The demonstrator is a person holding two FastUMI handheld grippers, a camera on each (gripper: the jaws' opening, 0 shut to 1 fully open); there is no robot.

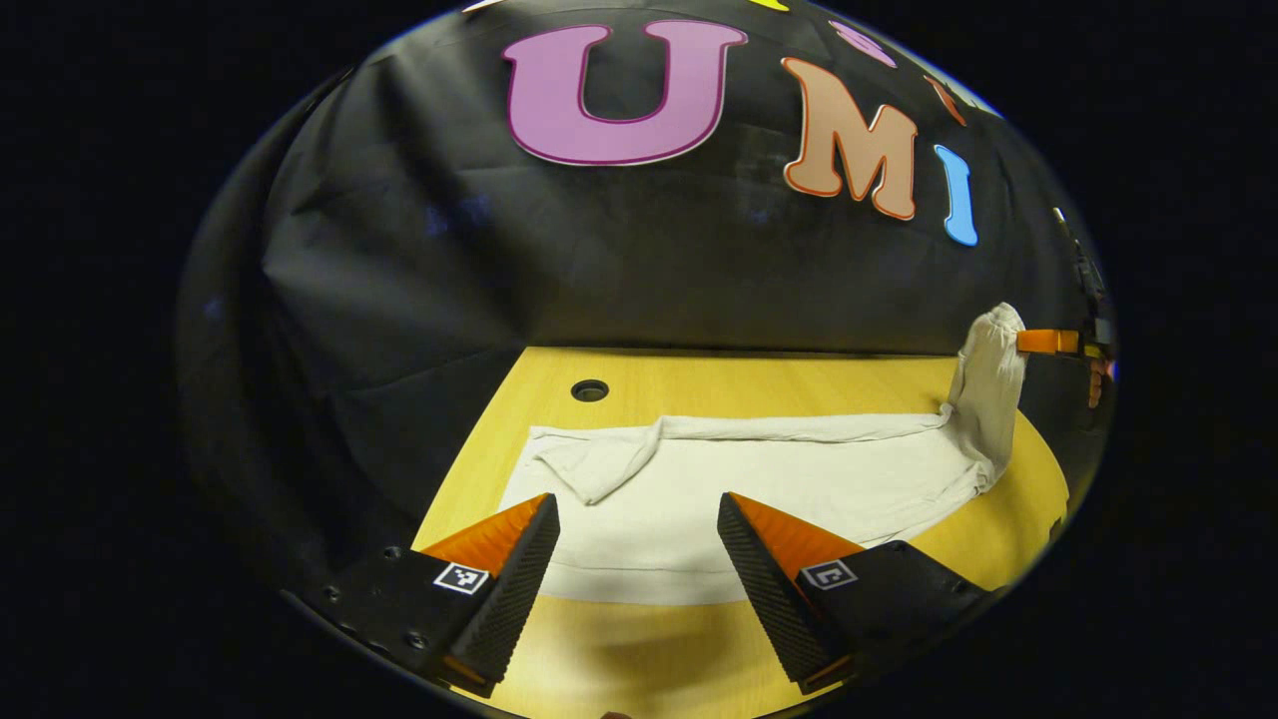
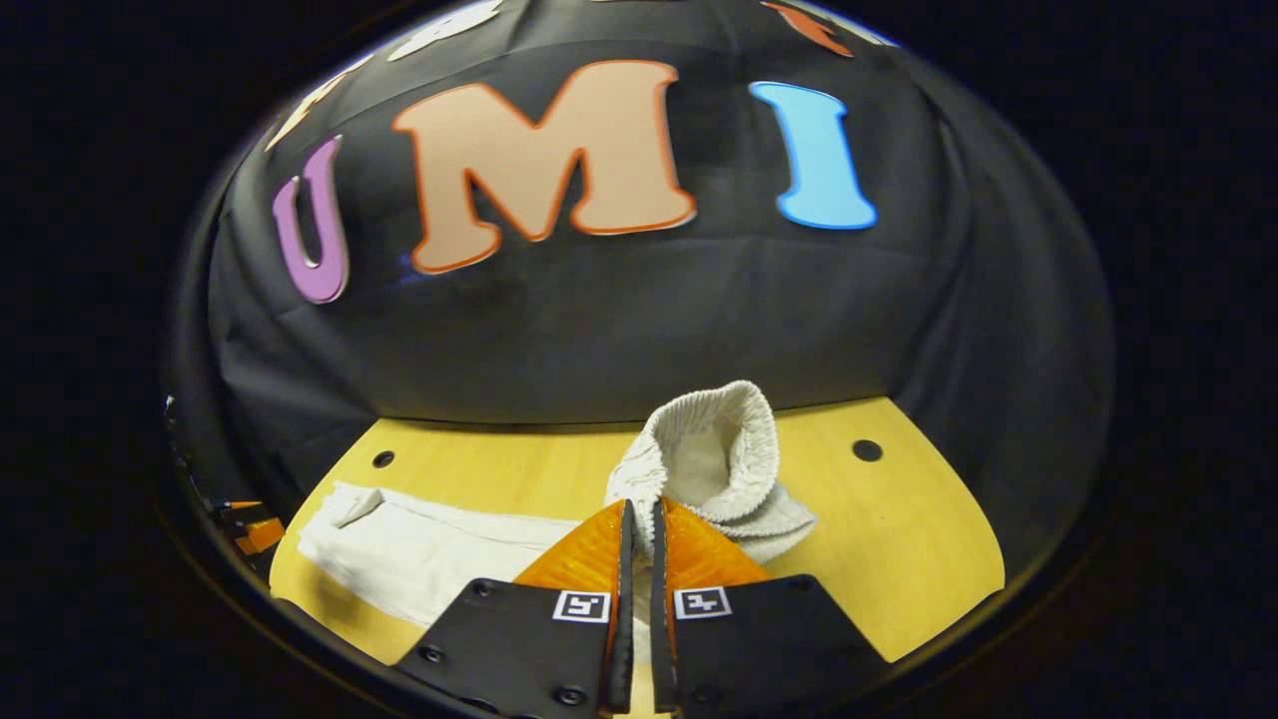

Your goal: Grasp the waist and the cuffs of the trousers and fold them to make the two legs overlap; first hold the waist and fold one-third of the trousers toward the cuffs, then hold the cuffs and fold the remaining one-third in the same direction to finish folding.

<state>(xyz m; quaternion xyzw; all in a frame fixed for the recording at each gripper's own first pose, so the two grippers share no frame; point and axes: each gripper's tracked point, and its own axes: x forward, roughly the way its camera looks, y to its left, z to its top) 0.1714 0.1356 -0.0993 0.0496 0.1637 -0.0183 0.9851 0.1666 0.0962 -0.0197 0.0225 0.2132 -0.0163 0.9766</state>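
Note:
White trousers [image 1: 799, 474] lie flat along the yellow table [image 1: 699, 384]. Their cuff end [image 1: 589, 464], slightly rumpled, is at the left in the left gripper view. My left gripper [image 1: 636, 499] is open just above the near edge of the cloth, close to the cuffs, with nothing between its fingers. The ribbed elastic waist [image 2: 714, 439] is lifted off the table, and my right gripper [image 2: 639, 507] is shut on its edge. From the left gripper view the raised waist [image 1: 988, 379] hangs from the right gripper [image 1: 1048, 342] at the far right.
The tabletop has round cable holes [image 1: 589, 389] [image 2: 867, 449] [image 2: 382, 459] near its back edge. The black cloth wall stands right behind the table. Bare yellow surface [image 2: 899, 549] lies to the right of the waist.

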